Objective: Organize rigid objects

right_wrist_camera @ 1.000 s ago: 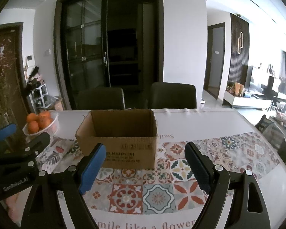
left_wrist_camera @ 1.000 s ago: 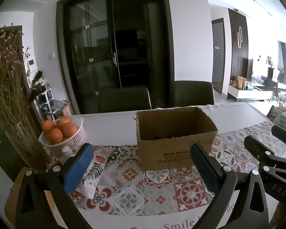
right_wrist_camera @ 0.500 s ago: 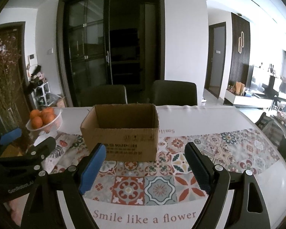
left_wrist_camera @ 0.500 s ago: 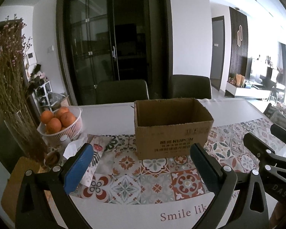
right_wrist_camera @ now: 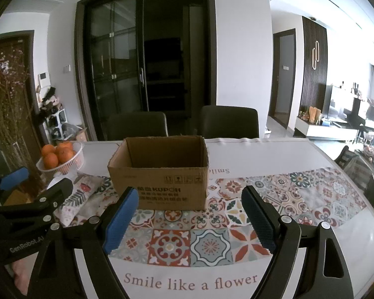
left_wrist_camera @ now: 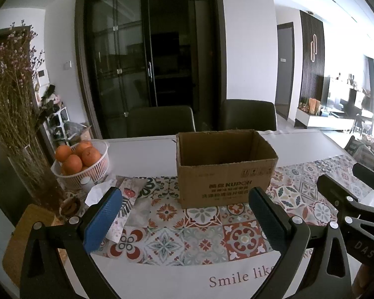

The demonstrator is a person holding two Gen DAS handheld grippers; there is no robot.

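An open brown cardboard box (left_wrist_camera: 224,172) stands on the patterned table runner (left_wrist_camera: 194,231); its inside bottom is hidden. It also shows in the right wrist view (right_wrist_camera: 162,174). My left gripper (left_wrist_camera: 184,214) is open and empty, held in front of the box, apart from it. My right gripper (right_wrist_camera: 189,211) is open and empty, also in front of the box. The right gripper shows at the right edge of the left wrist view (left_wrist_camera: 356,199); the left gripper shows at the left of the right wrist view (right_wrist_camera: 32,194).
A white basket of oranges (left_wrist_camera: 82,162) stands at the table's left. A patterned tissue pack (left_wrist_camera: 122,204) lies beside it. A glass vase of dried flowers (left_wrist_camera: 35,172) stands at the far left. Two dark chairs (left_wrist_camera: 162,120) stand behind the table.
Both grippers have drawn back from the box and risen a little, so the box looks smaller and more of the tablecloth text shows. Both stay open.
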